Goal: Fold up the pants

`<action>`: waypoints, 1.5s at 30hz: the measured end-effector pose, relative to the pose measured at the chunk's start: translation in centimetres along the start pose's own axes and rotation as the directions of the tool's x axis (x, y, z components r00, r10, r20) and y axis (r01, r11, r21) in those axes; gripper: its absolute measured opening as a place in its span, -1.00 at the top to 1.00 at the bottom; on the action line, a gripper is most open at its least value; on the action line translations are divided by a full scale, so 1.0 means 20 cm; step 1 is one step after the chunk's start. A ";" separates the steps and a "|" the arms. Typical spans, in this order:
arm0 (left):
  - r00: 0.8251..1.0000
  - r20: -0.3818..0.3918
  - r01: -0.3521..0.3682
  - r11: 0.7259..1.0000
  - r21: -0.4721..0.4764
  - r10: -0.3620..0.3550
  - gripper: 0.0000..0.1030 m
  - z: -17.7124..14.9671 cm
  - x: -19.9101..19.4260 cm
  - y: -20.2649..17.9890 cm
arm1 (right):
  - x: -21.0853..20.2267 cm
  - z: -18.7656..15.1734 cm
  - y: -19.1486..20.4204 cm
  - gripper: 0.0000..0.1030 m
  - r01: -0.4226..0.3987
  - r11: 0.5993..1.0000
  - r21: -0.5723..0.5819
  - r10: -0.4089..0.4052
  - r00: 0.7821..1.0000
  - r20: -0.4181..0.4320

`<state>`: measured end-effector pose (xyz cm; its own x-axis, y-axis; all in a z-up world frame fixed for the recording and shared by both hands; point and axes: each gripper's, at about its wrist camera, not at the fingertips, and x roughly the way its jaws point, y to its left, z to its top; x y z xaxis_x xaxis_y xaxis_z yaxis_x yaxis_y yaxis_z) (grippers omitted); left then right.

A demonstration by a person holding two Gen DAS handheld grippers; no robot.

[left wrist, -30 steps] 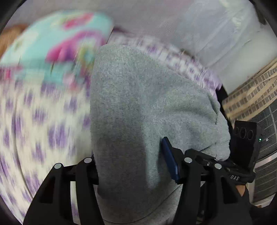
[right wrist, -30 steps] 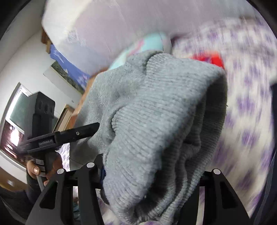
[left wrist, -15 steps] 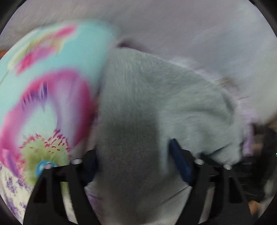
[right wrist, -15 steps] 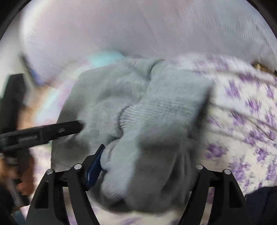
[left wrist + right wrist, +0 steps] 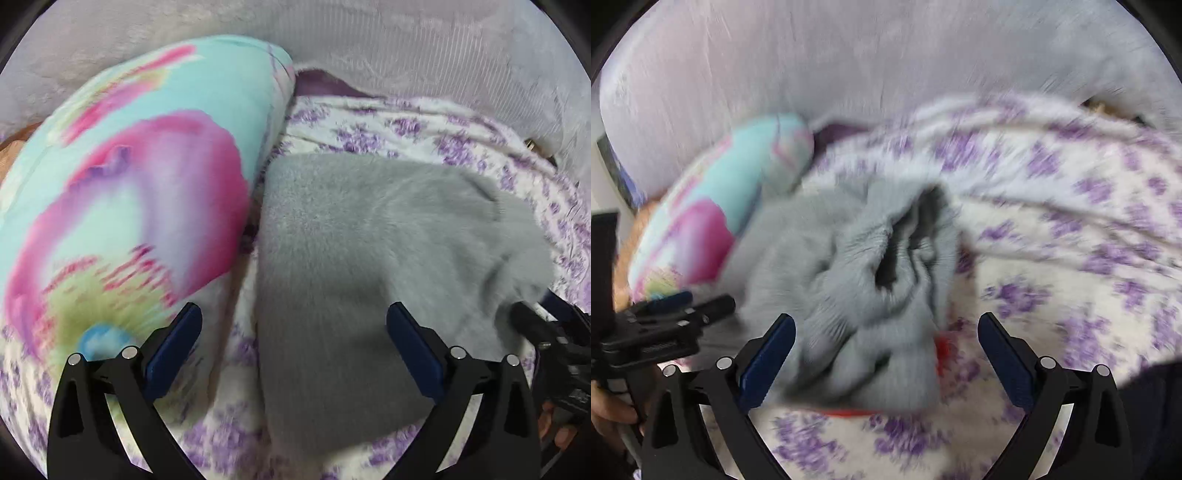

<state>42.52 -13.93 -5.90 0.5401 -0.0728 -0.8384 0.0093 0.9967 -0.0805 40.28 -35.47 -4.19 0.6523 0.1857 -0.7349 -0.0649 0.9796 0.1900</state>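
Note:
The grey knit pants (image 5: 369, 258) lie folded in a bundle on the purple-flowered bedspread (image 5: 424, 125), right beside a turquoise and pink pillow (image 5: 122, 192). In the right wrist view the pants (image 5: 849, 280) show their ribbed waistband end, bunched with dark openings. My left gripper (image 5: 295, 343) is open and empty just above the near part of the pants. My right gripper (image 5: 886, 347) is open and empty over the waistband end. The left gripper also shows in the right wrist view (image 5: 665, 317), and the right gripper in the left wrist view (image 5: 546, 325).
A pale padded headboard (image 5: 369, 44) rises behind the bed. The pillow (image 5: 713, 221) lies left of the pants. Something red (image 5: 942, 350) peeks out under the pants. A dark cloth (image 5: 1156, 413) lies at the lower right.
Both grippers held the pants in the air a second ago. They lowered the bundle onto the bedspread beside the pillow and opened, letting it go.

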 end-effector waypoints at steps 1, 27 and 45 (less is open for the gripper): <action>1.000 0.011 -0.008 1.000 0.000 0.008 -0.90 -0.03 -0.06 0.00 | -0.08 -0.03 0.00 -0.93 0.015 1.000 0.009 -0.016 1.000 0.026; 0.997 0.069 0.025 0.999 0.029 -0.027 -0.90 -0.84 -1.08 0.14 | -1.10 -0.80 0.48 -0.93 0.042 0.999 -0.027 -0.040 0.998 0.052; 0.995 0.096 0.009 1.000 0.029 -0.012 -0.90 -1.00 -1.24 0.25 | -1.21 -0.95 0.62 -0.93 0.036 0.998 -0.054 -0.035 0.999 0.032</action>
<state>12.30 -7.78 3.61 0.6184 -0.0805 -0.7817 0.0382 0.9966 -0.0724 9.40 -26.32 3.56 0.6776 0.1491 -0.7201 -0.0820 0.9884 0.1275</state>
